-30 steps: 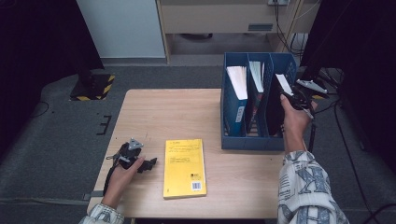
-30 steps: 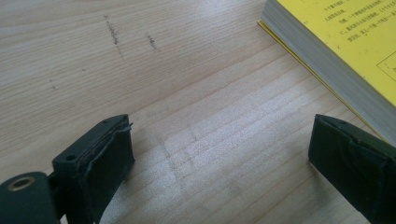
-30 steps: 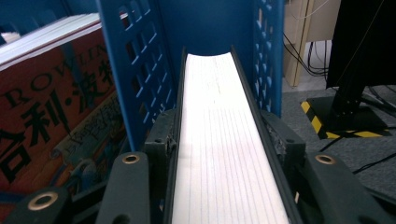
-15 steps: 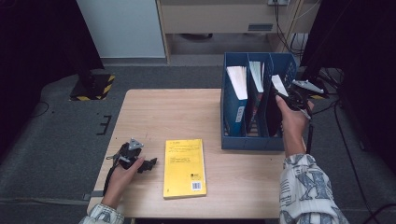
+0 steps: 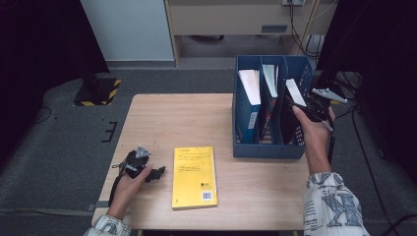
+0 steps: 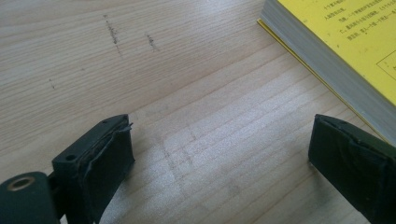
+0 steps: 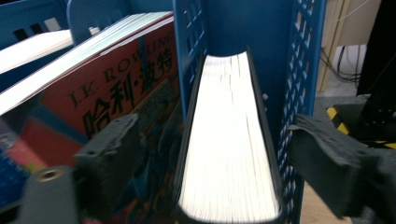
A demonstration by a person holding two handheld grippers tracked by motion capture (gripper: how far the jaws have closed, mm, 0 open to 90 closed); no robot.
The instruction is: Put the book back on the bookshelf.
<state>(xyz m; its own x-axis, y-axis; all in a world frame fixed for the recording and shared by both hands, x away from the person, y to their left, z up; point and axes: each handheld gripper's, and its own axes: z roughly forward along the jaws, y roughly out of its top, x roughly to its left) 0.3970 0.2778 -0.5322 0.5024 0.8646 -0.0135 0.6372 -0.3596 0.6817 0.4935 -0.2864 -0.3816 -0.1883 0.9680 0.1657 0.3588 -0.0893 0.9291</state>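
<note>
**Inspector A:** Near edge first. What lies around the left gripper [image 5: 158, 173]?

**Inspector B:** It rests on the wooden table [image 5: 196, 118] at the near left, jaws spread wide and holding nothing. Just to its right lies a yellow book [image 5: 193, 175], flat, with the barcode at its near end. In the left gripper view the book's page edge [image 6: 327, 60] sits beside the right-hand jaw, apart from it, with bare wood between the jaws.

**Inspector A:** Farther in?

**Inspector B:** A blue file rack [image 5: 268, 147] stands at the far right of the table, with three compartments. A white-paged book [image 5: 250, 86] leans in the left one, and another book [image 7: 116, 88] with a red cover stands in the middle one.

**Inspector A:** And the piece in hand?

**Inspector B:** The dark-covered book [image 7: 229, 140] stands on edge in the rightmost compartment, page edge up. The right gripper [image 7: 212, 172] is at that compartment, jaws wide. In the right gripper view, one jaw is on either side of the book, neither touching it. The perforated divider [image 7: 189, 56] stands on one side of the book, the rack's outer wall [image 7: 303, 70] on the other.
</note>
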